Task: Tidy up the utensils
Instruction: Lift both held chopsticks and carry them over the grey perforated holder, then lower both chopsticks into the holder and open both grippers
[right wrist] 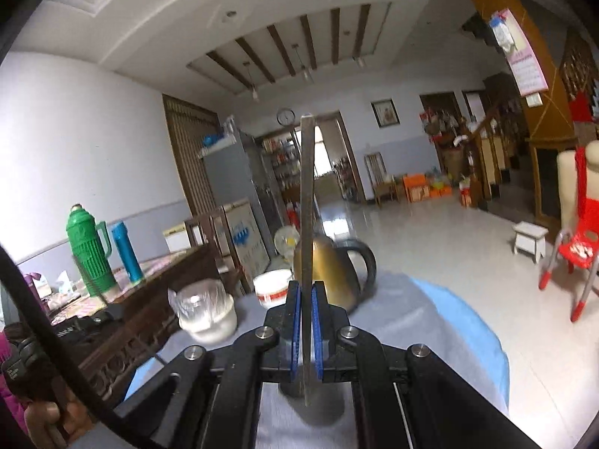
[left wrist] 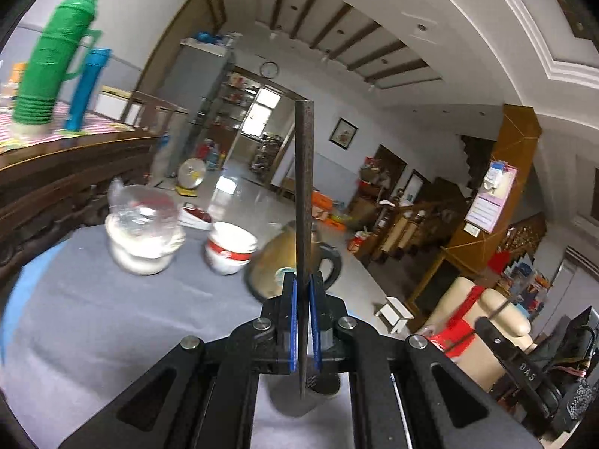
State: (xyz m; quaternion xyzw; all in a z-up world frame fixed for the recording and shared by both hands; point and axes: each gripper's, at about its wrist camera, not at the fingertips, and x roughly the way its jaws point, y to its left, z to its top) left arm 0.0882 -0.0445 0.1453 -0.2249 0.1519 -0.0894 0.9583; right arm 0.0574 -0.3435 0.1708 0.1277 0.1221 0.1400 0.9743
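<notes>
My left gripper (left wrist: 303, 280) is shut on a thin dark metal utensil (left wrist: 302, 187), seen edge-on. It stands upright between the blue pads and reaches well above the fingers. My right gripper (right wrist: 307, 288) is shut on a similar thin grey utensil (right wrist: 307, 194), also upright and edge-on. What kind of utensil each one is cannot be told. A grey round container (left wrist: 299, 393) (right wrist: 312, 400) shows just beneath each gripper, mostly hidden by the fingers. Both grippers are raised over a table with a grey cloth (left wrist: 112, 318) (right wrist: 430, 329).
On the table beyond stand a brass-coloured kettle (left wrist: 269, 265) (right wrist: 333, 269), stacked white bowls with a red band (left wrist: 230, 249) (right wrist: 271, 288) and a bag-covered bowl (left wrist: 142, 235) (right wrist: 207, 310). A green flask (left wrist: 48, 67) and a blue one (left wrist: 88, 89) stand on a wooden sideboard at the left.
</notes>
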